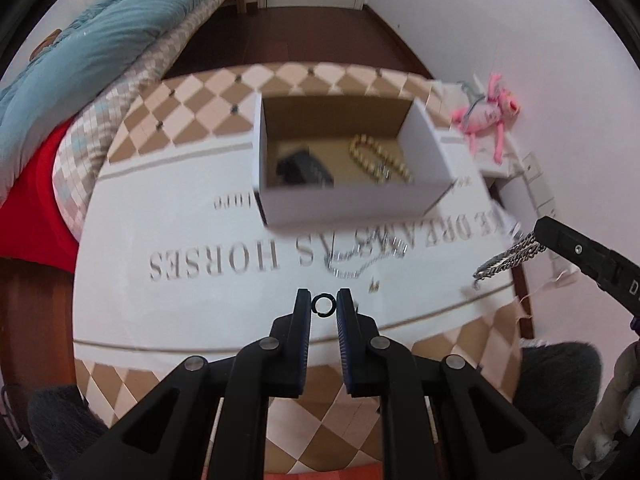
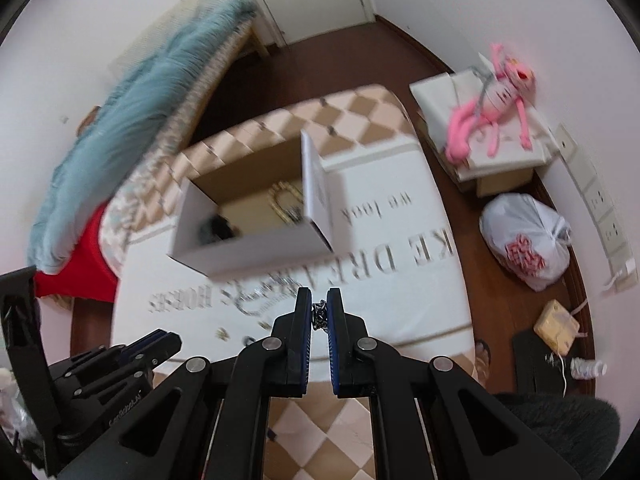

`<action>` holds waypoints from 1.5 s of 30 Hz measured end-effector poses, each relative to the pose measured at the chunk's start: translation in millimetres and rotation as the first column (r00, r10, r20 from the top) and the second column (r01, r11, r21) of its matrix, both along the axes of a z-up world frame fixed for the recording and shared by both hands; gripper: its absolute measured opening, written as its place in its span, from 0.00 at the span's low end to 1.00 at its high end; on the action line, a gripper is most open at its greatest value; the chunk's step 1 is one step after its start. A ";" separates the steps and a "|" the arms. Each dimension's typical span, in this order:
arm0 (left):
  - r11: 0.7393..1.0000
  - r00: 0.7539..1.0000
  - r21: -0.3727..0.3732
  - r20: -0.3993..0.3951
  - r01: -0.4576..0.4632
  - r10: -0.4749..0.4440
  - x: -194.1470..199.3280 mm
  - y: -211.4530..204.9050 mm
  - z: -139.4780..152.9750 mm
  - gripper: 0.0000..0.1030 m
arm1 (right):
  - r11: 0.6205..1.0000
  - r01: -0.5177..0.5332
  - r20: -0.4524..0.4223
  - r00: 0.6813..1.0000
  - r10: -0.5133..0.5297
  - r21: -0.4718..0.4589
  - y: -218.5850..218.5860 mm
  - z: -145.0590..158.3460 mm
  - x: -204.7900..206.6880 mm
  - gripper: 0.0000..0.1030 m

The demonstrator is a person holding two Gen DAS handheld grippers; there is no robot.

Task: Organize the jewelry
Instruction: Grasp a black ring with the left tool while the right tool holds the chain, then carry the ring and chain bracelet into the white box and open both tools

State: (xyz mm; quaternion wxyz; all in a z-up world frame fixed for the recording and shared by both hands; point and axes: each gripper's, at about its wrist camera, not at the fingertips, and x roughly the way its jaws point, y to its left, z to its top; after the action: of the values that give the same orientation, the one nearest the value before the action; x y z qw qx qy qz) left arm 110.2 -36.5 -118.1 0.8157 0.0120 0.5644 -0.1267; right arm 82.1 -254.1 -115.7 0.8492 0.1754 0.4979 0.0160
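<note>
An open white cardboard box (image 1: 352, 200) (image 2: 256, 252) stands on the table and holds a gold bead bracelet (image 1: 378, 158) (image 2: 285, 200) and a dark item (image 1: 302, 166). My left gripper (image 1: 323, 305) is shut on a small black ring (image 1: 322, 304) just above the cloth. My right gripper (image 2: 319, 308) is shut on a silver chain (image 2: 319, 316), which hangs from its tip in the left wrist view (image 1: 506, 258). Another silver chain (image 1: 366, 258) (image 2: 260, 300) lies on the cloth in front of the box. A small gold piece (image 1: 375, 287) lies near it.
The table has a white cloth with grey lettering (image 1: 224, 264) and a checked border. A bed with a teal quilt (image 1: 80, 52) is at the left. A pink plush toy (image 2: 488, 116) lies on a side stand; a white plastic bag (image 2: 528, 240) sits on the floor.
</note>
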 end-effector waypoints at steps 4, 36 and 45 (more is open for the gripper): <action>0.999 0.999 -0.032 0.044 -0.008 0.009 27.0 5.2 28.9 0.10 | 0.999 -0.008 0.058 0.998 0.005 0.038 1.4 30.4 12.3 0.08; 0.998 0.987 -0.011 -0.146 -0.065 0.063 193.8 2.4 -16.7 0.66 | 0.976 -0.188 -0.172 0.971 0.168 -0.108 39.6 -28.5 201.3 0.09; 0.993 0.990 0.057 -0.085 -0.108 0.112 190.2 14.8 -7.7 0.92 | 0.973 -0.179 -0.184 0.971 0.151 -0.143 35.2 -23.1 193.3 0.47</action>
State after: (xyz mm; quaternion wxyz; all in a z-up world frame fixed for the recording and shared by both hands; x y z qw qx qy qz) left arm 300.4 -21.8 -125.8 0.7952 -0.0034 0.6026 -0.0671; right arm 275.4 -218.8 -138.8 0.8100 0.0659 0.5819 0.0319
